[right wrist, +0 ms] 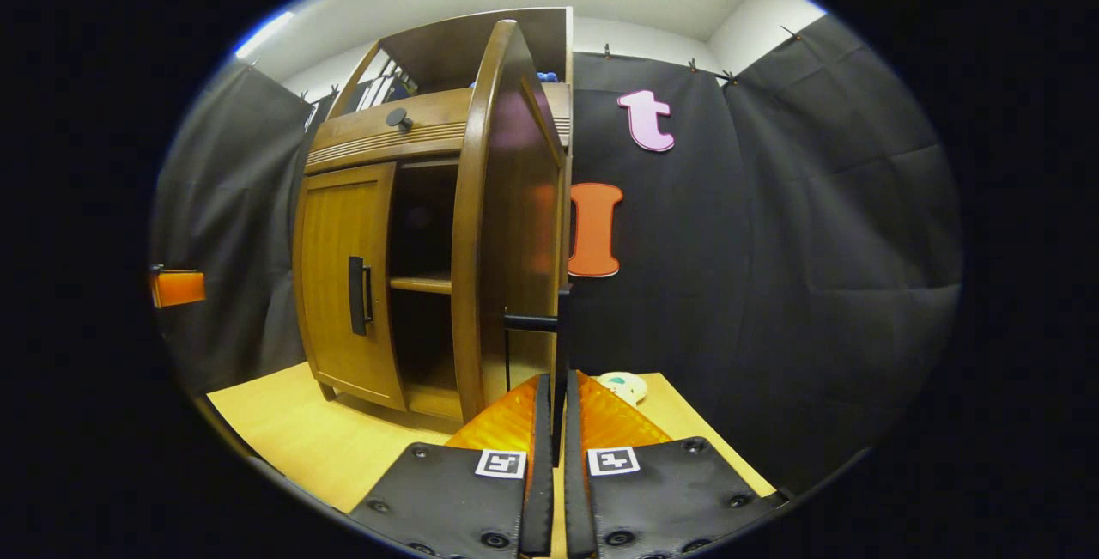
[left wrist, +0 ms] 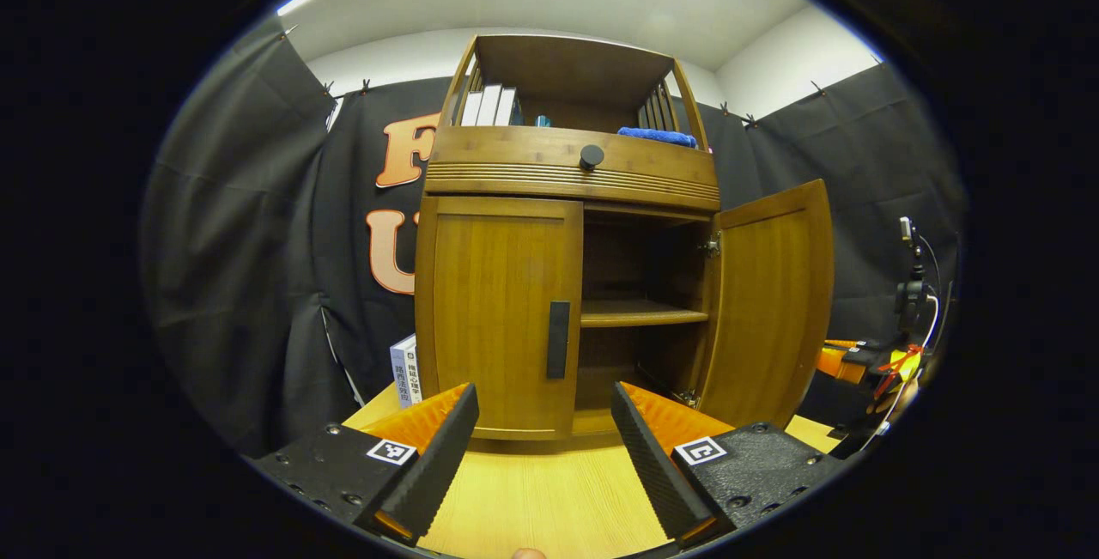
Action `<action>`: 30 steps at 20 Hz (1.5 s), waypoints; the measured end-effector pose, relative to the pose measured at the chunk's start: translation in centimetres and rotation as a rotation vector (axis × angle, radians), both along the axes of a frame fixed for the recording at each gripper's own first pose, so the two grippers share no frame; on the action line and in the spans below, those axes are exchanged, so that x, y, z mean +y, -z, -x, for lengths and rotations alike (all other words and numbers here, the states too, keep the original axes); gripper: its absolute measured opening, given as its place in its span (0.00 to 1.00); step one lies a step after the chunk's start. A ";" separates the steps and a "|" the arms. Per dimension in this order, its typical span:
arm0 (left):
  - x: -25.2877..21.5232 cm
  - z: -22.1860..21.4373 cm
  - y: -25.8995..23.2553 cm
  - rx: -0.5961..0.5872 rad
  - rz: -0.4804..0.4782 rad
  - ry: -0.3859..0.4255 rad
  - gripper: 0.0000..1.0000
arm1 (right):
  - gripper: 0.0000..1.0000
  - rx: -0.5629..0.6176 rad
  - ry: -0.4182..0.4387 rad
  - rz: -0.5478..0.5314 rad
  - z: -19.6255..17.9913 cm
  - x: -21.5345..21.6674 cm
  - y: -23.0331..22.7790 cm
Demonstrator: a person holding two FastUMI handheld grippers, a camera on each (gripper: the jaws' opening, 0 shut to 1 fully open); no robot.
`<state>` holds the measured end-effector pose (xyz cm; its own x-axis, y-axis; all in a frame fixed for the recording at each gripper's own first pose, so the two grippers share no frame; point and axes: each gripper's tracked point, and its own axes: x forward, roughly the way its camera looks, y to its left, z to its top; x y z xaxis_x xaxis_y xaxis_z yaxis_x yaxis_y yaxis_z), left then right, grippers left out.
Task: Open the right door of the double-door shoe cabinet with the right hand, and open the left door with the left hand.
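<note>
Left tongs spread wide and level — right tongs pinched nearly together, pointing forward.

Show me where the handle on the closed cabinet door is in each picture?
Left gripper view: the left door's handle is a dark upright bar near the middle of the picture, at that door's right edge, above the gap between the open fingers.
Right gripper view: the handle sits left of centre, on the closed door.
Shared landmark: the round drawer knob above the doors.
</note>
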<state>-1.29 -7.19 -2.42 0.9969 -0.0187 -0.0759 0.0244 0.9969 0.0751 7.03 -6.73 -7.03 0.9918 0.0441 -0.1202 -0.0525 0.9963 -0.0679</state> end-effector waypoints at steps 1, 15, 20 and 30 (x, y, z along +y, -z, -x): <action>0.0 -0.3 0.1 0.002 -0.002 -0.003 0.92 | 0.13 0.000 0.006 -0.002 -0.1 -0.7 0.0; -1.3 -4.1 1.3 0.028 -0.004 0.002 0.92 | 0.08 0.008 0.002 -0.095 0.0 -3.7 -0.2; -1.5 -5.4 1.7 0.042 0.003 0.006 0.92 | 0.00 -0.051 0.077 -0.105 0.1 -4.5 -1.5; -1.8 -9.5 2.6 0.039 0.009 0.026 0.92 | 0.57 -0.106 0.147 -0.086 4.1 -5.6 -3.3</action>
<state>8.17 -9.01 -5.06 0.9923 -0.0455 -0.1148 0.0532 0.9965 0.0643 2.93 -12.35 -3.68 0.9952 -0.0969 -0.0171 0.0972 0.9951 0.0201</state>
